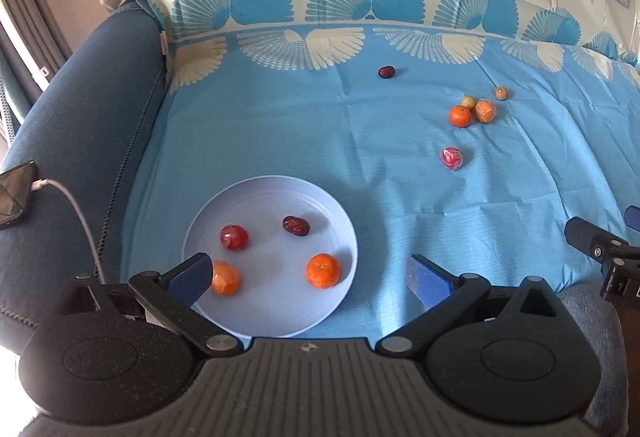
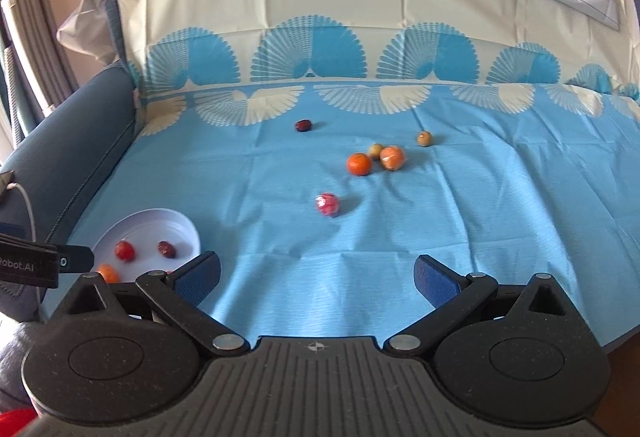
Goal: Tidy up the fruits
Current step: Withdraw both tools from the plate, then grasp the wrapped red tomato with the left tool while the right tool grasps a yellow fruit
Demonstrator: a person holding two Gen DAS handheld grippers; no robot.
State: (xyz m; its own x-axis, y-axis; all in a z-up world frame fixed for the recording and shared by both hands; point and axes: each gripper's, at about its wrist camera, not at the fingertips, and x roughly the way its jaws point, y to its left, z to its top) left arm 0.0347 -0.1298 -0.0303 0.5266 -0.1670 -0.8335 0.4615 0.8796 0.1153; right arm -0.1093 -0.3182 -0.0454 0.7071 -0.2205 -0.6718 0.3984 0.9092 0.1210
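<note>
Pale lilac plate, blue fan-patterned cloth, orange tangerine, perhaps maroon date.

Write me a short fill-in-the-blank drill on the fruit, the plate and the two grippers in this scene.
1. The white plate holds ____ fruits.
2. The fruits not on the plate lie on a ____ cloth.
3. The left gripper and the right gripper both have their jaws ____.
4. The dark date farthest from the plate lies ____, touching no other fruit.

Missing words: four; blue; open; alone
</note>
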